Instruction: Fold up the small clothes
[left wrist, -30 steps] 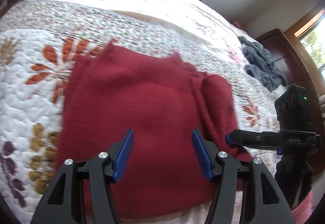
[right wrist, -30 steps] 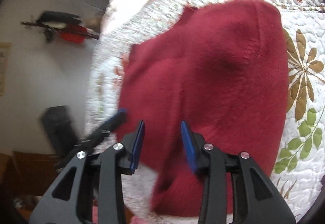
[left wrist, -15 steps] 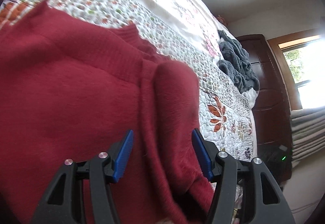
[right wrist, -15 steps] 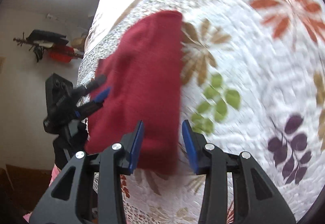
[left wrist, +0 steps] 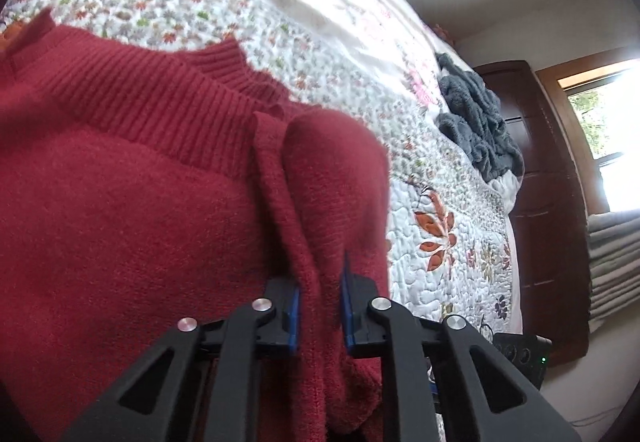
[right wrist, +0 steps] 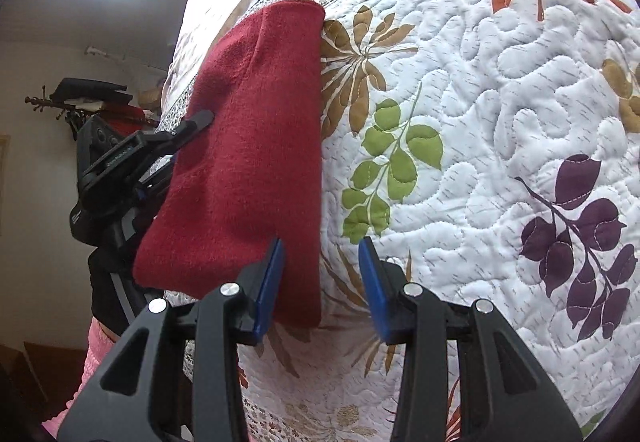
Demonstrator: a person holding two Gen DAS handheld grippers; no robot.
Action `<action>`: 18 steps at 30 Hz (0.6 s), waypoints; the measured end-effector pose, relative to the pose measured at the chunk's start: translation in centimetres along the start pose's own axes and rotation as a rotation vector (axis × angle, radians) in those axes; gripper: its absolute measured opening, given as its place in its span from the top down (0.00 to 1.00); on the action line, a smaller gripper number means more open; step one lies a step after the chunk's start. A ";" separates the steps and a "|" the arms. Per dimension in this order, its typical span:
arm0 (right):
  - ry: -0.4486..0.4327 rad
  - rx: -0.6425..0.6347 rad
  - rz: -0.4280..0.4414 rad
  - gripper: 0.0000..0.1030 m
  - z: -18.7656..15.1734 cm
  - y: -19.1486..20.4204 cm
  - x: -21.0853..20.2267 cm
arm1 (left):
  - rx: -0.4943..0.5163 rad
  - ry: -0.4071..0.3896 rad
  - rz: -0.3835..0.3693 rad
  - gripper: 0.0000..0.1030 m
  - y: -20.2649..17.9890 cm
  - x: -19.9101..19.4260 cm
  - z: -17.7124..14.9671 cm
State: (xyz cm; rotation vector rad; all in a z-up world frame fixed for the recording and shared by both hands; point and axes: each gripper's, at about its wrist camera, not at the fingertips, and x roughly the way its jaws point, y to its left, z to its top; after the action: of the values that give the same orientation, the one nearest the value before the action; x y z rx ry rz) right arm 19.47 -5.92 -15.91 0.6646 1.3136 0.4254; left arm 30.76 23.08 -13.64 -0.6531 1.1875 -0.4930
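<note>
A dark red knit sweater (left wrist: pixel 132 209) lies partly folded on the quilted bed, its ribbed collar toward the far side. My left gripper (left wrist: pixel 320 298) is shut on a thick fold at the sweater's right edge, near the bed's front edge. In the right wrist view the same sweater (right wrist: pixel 256 145) shows as a narrow folded slab. My right gripper (right wrist: pixel 320 282) stands open, its left finger over the sweater's near corner and its right finger over bare quilt. The left gripper (right wrist: pixel 160 145) shows at the sweater's far edge there.
A floral quilt (right wrist: pixel 480 121) covers the bed. A grey fuzzy garment (left wrist: pixel 476 121) lies at the far right of the bed beside a dark wooden dresser (left wrist: pixel 548 201). A black device (left wrist: pixel 524 358) sits low by the bed. Pink clothing of a person (right wrist: pixel 92 358) shows at lower left.
My left gripper moved down onto the sweater's right fold and went from open to shut on it. My right gripper swung off the sweater to its near corner and stayed open.
</note>
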 end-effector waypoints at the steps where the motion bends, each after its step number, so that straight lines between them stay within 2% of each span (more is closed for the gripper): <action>1: -0.001 -0.009 -0.008 0.62 -0.4 -0.1 -0.6 | 0.004 -0.015 -0.012 0.86 -0.3 -0.5 0.0; 5: -0.009 -0.043 -0.027 0.62 -0.5 1.0 -0.9 | 0.027 -0.044 -0.061 0.87 -1.4 -2.3 0.1; 9: -0.013 -0.072 -0.022 0.62 -0.3 2.3 -0.8 | 0.074 -0.076 -0.059 0.87 -2.1 -4.8 0.4; 18: 0.014 -0.129 0.001 0.62 -0.3 5.5 1.7 | 0.111 -0.156 0.006 0.87 0.1 -11.7 2.0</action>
State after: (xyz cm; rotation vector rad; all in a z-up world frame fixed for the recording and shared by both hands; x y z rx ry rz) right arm 19.99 -0.70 -13.59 0.5558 1.2871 0.5119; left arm 29.09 31.34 -5.30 -0.5821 1.0079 -0.4902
